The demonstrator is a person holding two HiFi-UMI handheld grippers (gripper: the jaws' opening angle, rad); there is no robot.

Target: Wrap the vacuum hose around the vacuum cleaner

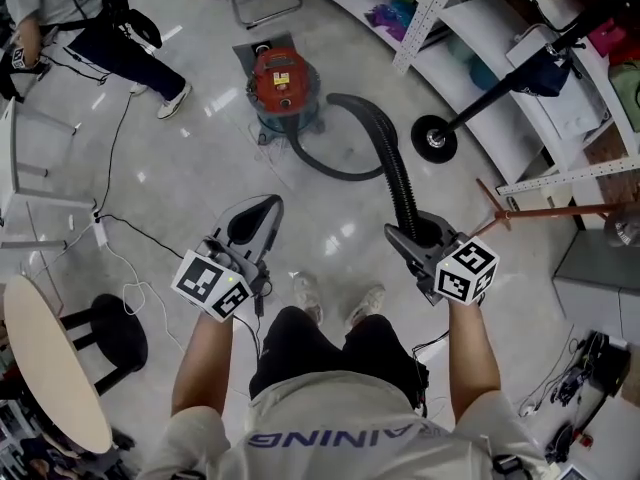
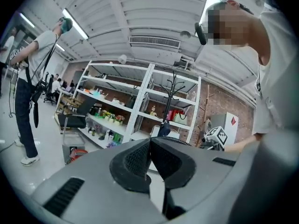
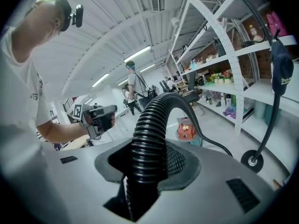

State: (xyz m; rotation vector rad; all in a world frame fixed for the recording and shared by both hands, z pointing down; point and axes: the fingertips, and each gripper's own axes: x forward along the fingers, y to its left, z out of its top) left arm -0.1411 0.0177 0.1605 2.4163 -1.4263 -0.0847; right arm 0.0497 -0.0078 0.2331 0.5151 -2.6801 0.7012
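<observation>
Head view, with clock directions taken from the wearer's feet at picture centre. One vacuum cleaner [image 1: 283, 83], with a red top on a blue-grey base, stands on the pale floor at 12 o'clock, well apart from the person. One vacuum hose [image 1: 385, 143], black and ribbed, leaves the cleaner's base. It sweeps across the floor toward 1 o'clock in a single open curve, then rises to the right gripper [image 1: 415, 233] at 2 o'clock. None of its length lies around the cleaner's body. Two grippers are held out, one per hand, and each carries one cube with square markers. The right gripper's two jaws pinch the hose, whose ribbed tube fills the gap between the textured pads and arches up and away beyond them. The left gripper [image 1: 252, 218], at 10 o'clock, has its two jaws pressed together pad to pad with nothing between them. It is clear of the hose. One other person [image 1: 90, 28] stands at 11 o'clock. One round table [image 1: 50, 368] sits at 8 o'clock with one black stool [image 1: 115, 333] just beside it. One white shelving run [image 1: 480, 28] fills 1 to 2 o'clock, and one round black stand base [image 1: 435, 138] rests on the floor near the hose's curve.
</observation>
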